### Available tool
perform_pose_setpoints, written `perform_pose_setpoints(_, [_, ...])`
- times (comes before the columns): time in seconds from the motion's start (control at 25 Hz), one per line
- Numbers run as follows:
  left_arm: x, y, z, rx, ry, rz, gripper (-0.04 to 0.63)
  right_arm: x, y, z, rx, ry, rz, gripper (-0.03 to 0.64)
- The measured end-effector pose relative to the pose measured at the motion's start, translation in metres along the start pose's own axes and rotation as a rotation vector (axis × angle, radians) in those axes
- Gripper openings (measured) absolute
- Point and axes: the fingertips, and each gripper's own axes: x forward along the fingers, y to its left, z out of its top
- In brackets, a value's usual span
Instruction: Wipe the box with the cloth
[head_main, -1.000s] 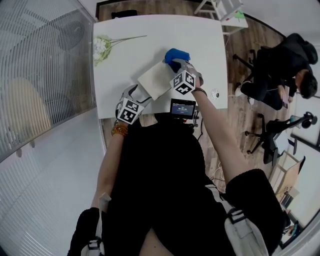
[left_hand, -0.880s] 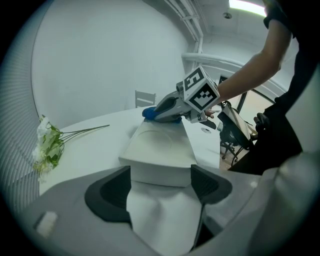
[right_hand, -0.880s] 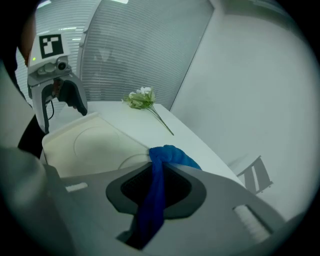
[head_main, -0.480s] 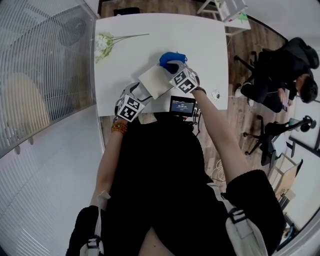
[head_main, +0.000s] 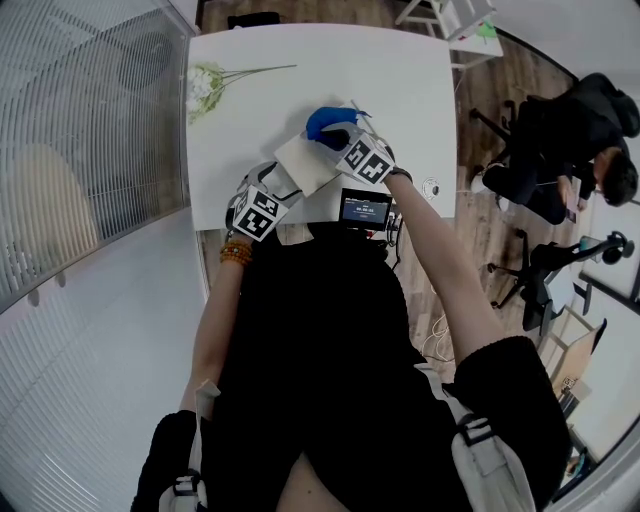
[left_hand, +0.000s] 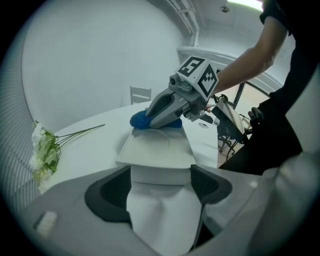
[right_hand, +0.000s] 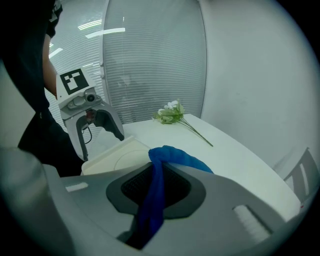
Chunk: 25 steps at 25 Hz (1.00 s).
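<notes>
Tally: mostly singles, grippers the only pair.
On the table (head_main: 400, 90): 1 box (head_main: 305, 163), 1 cloth (head_main: 325, 122), 1 flower bunch (head_main: 205, 85), 1 screen (head_main: 365, 210) at near edge, 1 small round item (head_main: 431, 187). Grippers x2: left gripper (left_hand: 160, 182), right gripper (right_hand: 155, 187). Off to the right: 1 seated person (head_main: 560, 140), 1 empty office chair (head_main: 535, 285). Stems in bunch too fine to count.

White worktop (head_main: 400, 80) carried a flat white box (head_main: 303, 162) near its front edge, skewed to the edges. Flower sprig (head_main: 204, 86) lay at the far-left corner, well apart. Small round item (head_main: 430, 187) sat near the front-right corner.
</notes>
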Motion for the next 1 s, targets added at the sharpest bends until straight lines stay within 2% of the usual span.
perform_pose_setpoints(0.2, [0.001, 0.000, 0.000, 0.026, 0.021, -0.003, 0.371, 0.008, 0.014, 0.008, -0.070, -0.001, 0.055, 0.073])
perform_pose_setpoints(0.4, [0.002, 0.000, -0.001, 0.046, 0.040, -0.002, 0.371, 0.014, 0.035, 0.010, -0.200, 0.035, 0.140, 0.074])
perform_pose_setpoints(0.68, [0.003, -0.001, 0.001, 0.055, 0.057, 0.008, 0.371, 0.029, 0.067, 0.024, -0.251, 0.037, 0.293, 0.074])
perform_pose_setpoints(1.0, [0.001, 0.004, -0.005, 0.027, 0.060, 0.037, 0.370, 0.037, 0.085, 0.032, -0.257, 0.049, 0.413, 0.074])
